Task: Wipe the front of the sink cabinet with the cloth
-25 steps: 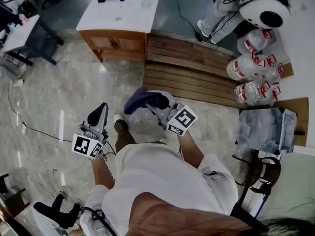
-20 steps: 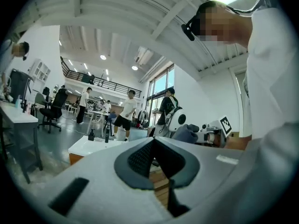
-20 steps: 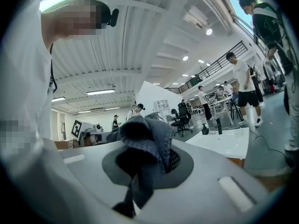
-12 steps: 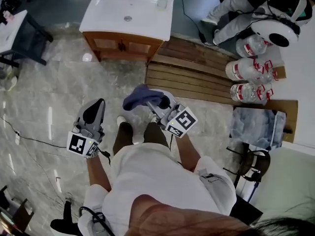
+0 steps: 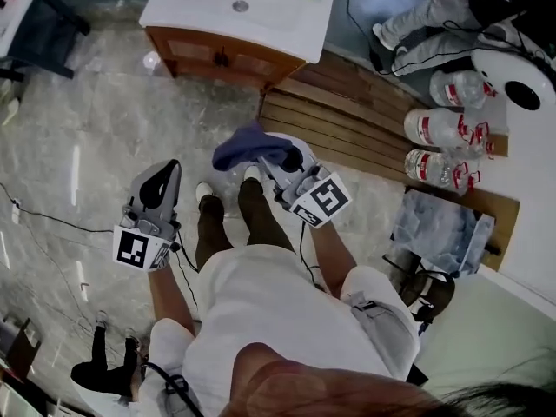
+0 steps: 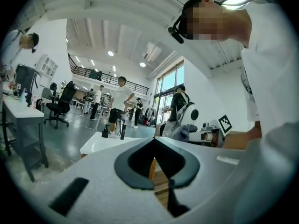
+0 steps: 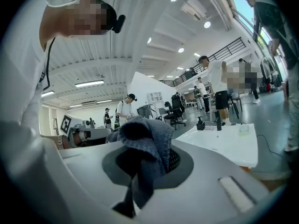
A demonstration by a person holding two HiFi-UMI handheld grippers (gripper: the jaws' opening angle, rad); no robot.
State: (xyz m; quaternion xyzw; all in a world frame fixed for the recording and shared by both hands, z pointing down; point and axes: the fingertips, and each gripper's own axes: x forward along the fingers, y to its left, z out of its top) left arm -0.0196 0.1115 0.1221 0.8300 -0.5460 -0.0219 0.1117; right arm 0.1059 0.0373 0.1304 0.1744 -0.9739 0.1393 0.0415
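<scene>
Cloth [image 5: 248, 146] clamped in right gripper [image 5: 276, 163] | left gripper [image 5: 165, 176] closed, empty | sink cabinet [image 5: 228, 59] nearer than before

We stepped closer to the sink cabinet [image 5: 233, 62]; in the head view it slid to the top edge, its white surface [image 5: 195, 7] partly cut off. Our right claw [image 5: 271, 163] carried the cloth [image 5: 248, 148] nearer the cabinet's wooden front.

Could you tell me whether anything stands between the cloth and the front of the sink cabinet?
Nothing visible does: only bare floor lies between the cloth in the right gripper and the cabinet front.
</scene>
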